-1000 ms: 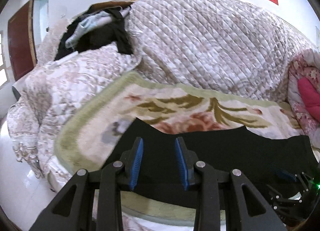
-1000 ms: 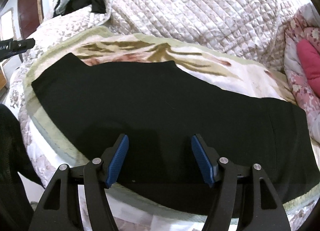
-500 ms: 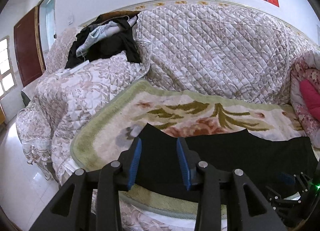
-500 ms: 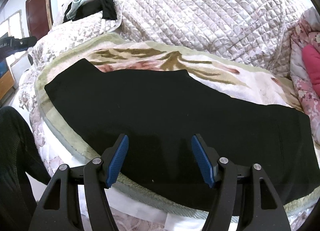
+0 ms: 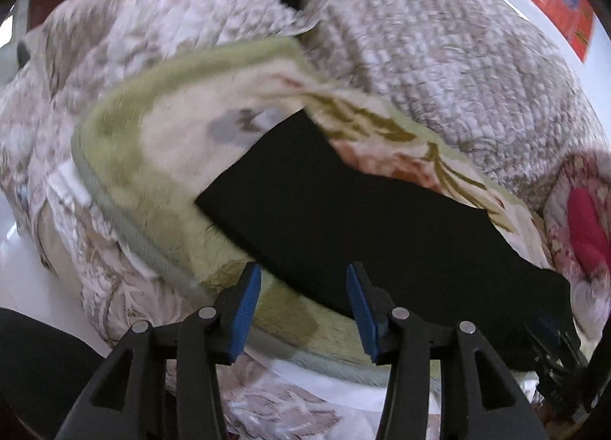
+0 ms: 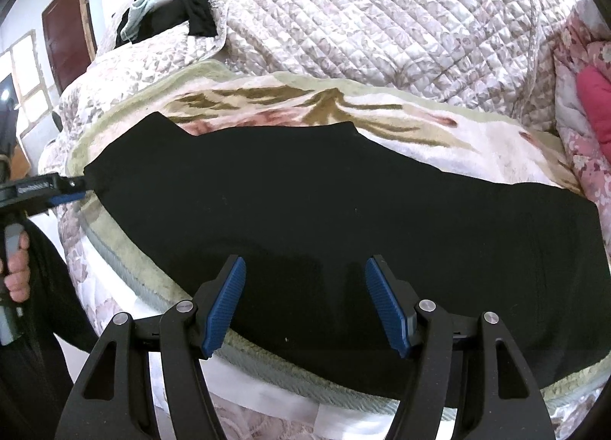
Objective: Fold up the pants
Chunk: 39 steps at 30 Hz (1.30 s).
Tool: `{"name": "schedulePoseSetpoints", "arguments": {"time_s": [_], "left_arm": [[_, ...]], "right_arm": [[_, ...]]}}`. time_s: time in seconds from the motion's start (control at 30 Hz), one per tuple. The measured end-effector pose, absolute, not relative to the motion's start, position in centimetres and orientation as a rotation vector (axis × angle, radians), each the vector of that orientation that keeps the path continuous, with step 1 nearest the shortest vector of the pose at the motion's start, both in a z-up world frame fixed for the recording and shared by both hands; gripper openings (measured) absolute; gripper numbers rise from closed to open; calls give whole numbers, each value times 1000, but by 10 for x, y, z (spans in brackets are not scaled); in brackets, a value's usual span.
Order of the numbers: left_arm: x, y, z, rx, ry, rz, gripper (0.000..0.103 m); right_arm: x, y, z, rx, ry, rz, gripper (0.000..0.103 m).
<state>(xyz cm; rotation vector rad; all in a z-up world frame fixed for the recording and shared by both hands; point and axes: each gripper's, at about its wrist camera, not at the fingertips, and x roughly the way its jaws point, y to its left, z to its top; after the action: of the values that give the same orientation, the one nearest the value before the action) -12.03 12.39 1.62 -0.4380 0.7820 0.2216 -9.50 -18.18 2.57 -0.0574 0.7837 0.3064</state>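
While the black pants (image 6: 324, 211) lie spread flat and lengthwise across the floral blanket (image 6: 439, 134) that covers the seat of the quilted sofa (image 6: 382, 20), no fold can be judged to have been started, so the step in hand is taken to be the approach for the first grasp. The left hand-held gripper (image 5: 303, 302) is seen with its blue pads wide apart and nothing between them, poised just off the near edge of the garment close to its left end, where the blanket's green border (image 5: 114, 134) shows beneath; the left wrist view is smeared, so finer detail of that end cannot be made out. The right hand-held gripper (image 6: 303, 300) is likewise held well open and empty, positioned over the near edge of the pants about midway along, with dark cloth visible between and beyond its pads. In the right wrist view the left hand-held gripper is also seen at the far left, just beside the left end of the pants, though contact cannot be confirmed. For the next move, each near edge would probably need to be pinched through all layers, and both ends lifted together, so that the cloth can be carried over evenly without dragging the blanket.
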Motion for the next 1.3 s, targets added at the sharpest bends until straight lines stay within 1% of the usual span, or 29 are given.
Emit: {"name": "schedulePoseSetpoints", "arguments": {"time_s": [0.13, 0.43, 0.53, 0.6, 0.63, 0.7, 0.87, 1.03, 1.17, 1.3], "left_arm": [[-119, 131, 5, -473, 784, 214, 50], [-104, 145, -3, -518, 717, 206, 49], [-94, 150, -4, -531, 707, 220, 46], [-90, 149, -4, -494, 711, 255, 23], [-88, 149, -5, -481, 715, 267, 20], [-87, 150, -1, -482, 719, 264, 8], [-84, 129, 27, -402, 683, 201, 8], [-67, 82, 61, -291, 655, 52, 8], [-47, 30, 73, -208, 653, -104, 8], [-38, -24, 70, -146, 675, -263, 8]], "right_arm": [[-94, -183, 26, -49, 785, 308, 66], [-90, -183, 23, -37, 793, 311, 66], [-90, -184, 24, -25, 791, 311, 66], [-90, -185, 25, -17, 786, 311, 66], [-91, -186, 26, -14, 783, 309, 66], [-92, -189, 28, -3, 776, 307, 66], [-94, -199, 32, 24, 764, 289, 66], [-96, -217, 32, 79, 761, 253, 66], [-96, -232, 32, 133, 761, 219, 66], [-96, -249, 33, 199, 759, 182, 66]]}}
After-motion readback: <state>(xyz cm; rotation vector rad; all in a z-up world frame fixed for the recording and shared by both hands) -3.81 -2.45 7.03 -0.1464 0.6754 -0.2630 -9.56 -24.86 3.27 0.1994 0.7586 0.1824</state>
